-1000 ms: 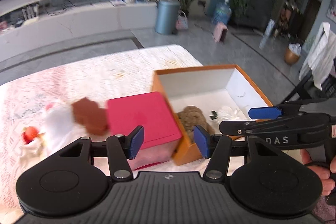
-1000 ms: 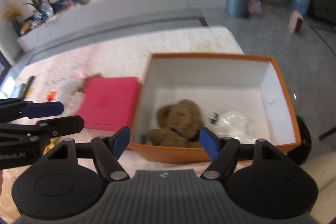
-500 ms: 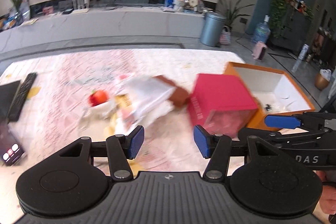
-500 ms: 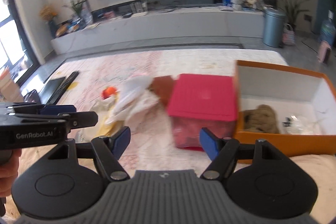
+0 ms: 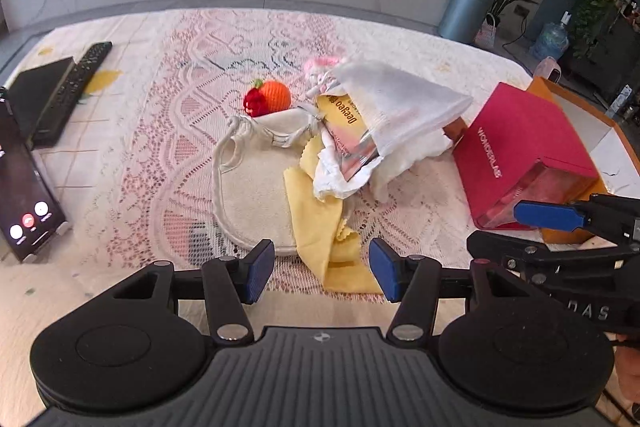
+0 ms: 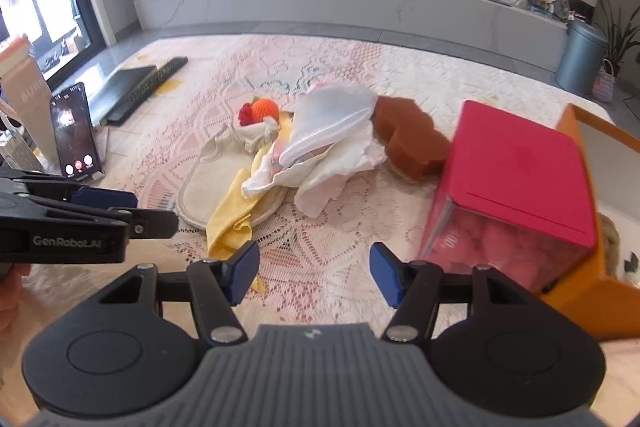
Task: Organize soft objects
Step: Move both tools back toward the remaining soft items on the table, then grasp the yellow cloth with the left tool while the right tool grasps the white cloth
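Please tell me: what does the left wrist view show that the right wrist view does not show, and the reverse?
Only the left wrist view shows the printed yellow packet under the white cloth.

Only the right wrist view shows the whole brown sponge and the window.

Both show the yellow cloth, orange crochet fruit, red box, orange box, phone and remote.

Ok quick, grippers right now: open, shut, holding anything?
Left gripper: open, nothing between the fingers, above the yellow cloth.
Right gripper: open but closing, nothing between the fingers, over the lace tablecloth.
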